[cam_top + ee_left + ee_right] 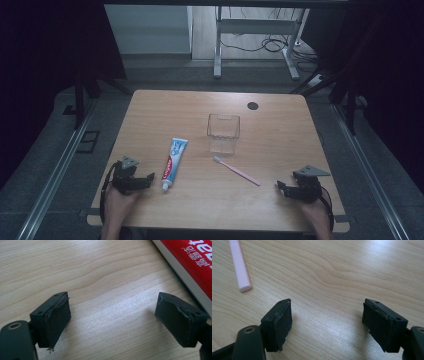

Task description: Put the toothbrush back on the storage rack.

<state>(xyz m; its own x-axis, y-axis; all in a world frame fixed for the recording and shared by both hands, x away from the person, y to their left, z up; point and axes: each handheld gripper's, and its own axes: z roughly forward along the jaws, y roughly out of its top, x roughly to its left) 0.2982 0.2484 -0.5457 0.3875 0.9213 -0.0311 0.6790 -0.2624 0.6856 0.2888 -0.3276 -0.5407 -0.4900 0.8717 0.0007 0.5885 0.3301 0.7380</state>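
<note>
A toothpaste tube (174, 163), blue, red and white, lies on the wooden table (270, 200) left of centre, cap toward the person. Its red side (192, 262) fills the top right of the left gripper view. A clear plastic cup (223, 132) stands upright at mid-table. A pink toothbrush (237, 171) lies slantwise in front of the cup; its handle end (240, 267) appears at the top left of the right gripper view. My left gripper (148, 179) rests open at the front left, just left of the tube's cap. My right gripper (280, 188) rests open at the front right, nothing between its jaws.
A dark round cable hole (253, 105) sits near the table's far right edge. Beyond the table stand a white desk frame (257, 30) and floor cables. Metal rails (60, 165) run along both sides on the grey floor.
</note>
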